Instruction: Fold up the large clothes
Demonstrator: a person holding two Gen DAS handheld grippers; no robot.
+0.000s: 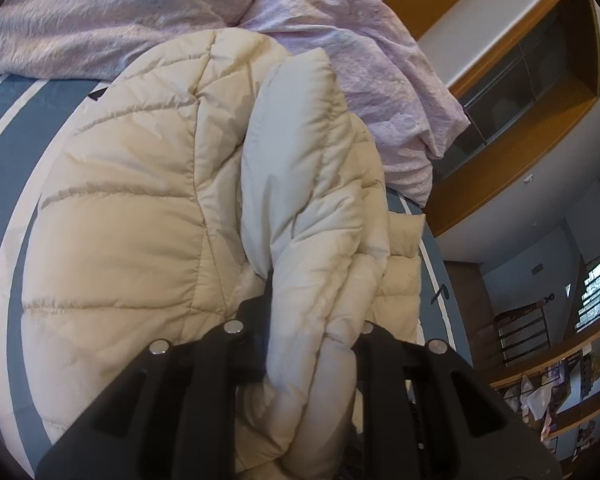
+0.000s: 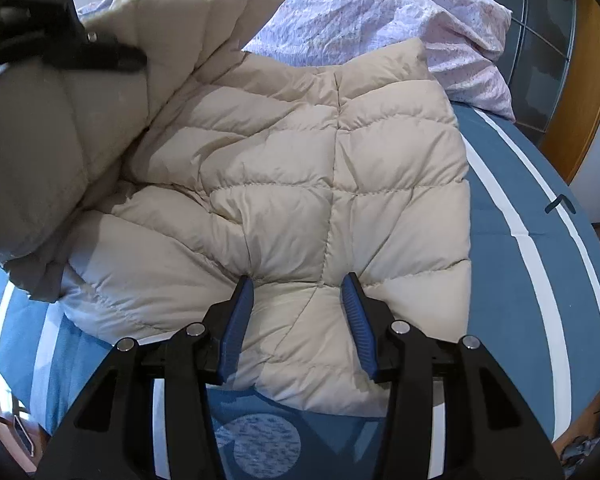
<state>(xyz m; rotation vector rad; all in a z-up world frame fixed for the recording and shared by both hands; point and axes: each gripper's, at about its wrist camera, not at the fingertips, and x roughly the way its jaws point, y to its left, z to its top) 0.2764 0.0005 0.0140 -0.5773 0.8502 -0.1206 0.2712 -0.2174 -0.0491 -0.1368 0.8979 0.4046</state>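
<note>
Closest in, the right gripper (image 2: 298,280) has its two blue-padded fingers (image 2: 236,328) spread apart, their tips pressing down into the puffy cream jacket (image 2: 300,184) near its front hem; a ridge of quilting sits between them, but the pads do not pinch it, so that tool is released. The jacket lies flat on the blue bedspread (image 2: 512,280) with white stripes. Its right edge runs straight and stops just short of the inner white stripe, leaving a wide band of bare cover out to the rounded edge of the bed. Below the hem, bare bedspread with a pale speckled circle shows between the gripper's arms.

Over on the left, the left gripper (image 1: 312,312) is clenched on a thick fold of the same jacket (image 1: 140,200), the fabric bulging up between its black fingers and spilling down past them. In the right wrist view that gripper (image 2: 100,50) shows at upper left, holding the jacket's left side lifted and tilted over the flat part, with a shadowed gap beneath.

Behind the jacket, a rumpled lilac duvet (image 2: 360,8) is heaped along the back of the bed, touching the garment's far edge, so there is little free room there. Beyond the bed stands a wood-framed cabinet (image 1: 520,92) with dark glass panels.
</note>
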